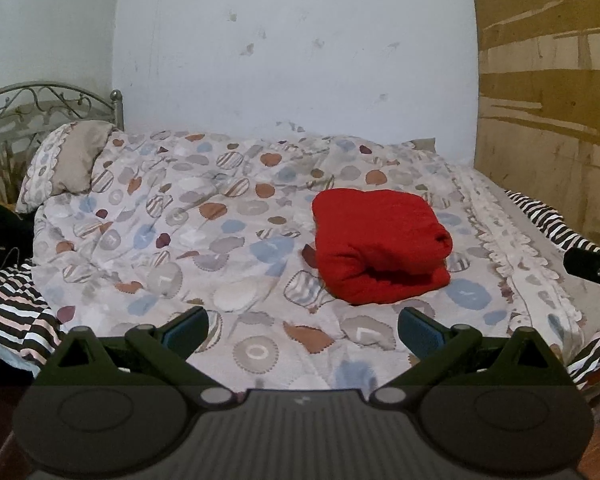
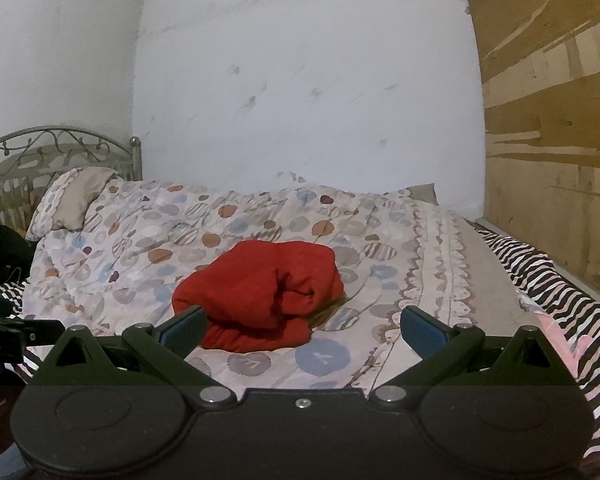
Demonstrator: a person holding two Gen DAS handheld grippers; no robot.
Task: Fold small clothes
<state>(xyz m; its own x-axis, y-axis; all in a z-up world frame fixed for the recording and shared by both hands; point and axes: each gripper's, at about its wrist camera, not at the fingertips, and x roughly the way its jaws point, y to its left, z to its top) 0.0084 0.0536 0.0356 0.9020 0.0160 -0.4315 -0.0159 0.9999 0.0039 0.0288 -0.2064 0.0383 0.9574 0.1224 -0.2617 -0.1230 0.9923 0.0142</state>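
A red garment (image 1: pixel 380 246) – soft, thick, folded into a lumpy bundle – lay on the patterned quilt (image 1: pixel 204 216) covering the bed. The left gripper (image 1: pixel 302 326) and right gripper (image 2: pixel 303 326) hovered near it, jaws apart, holding nothing.

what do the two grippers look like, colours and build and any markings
Both look alike: the left gripper and right gripper have matte black bodies, triangular cut-out linkage arms, silver pivot pins, two round raised discs and a ribbed centre panel. The fingers carry blue pads. The right one shows a small silver screw at the centre. No cables, sleeves or hands are visible.
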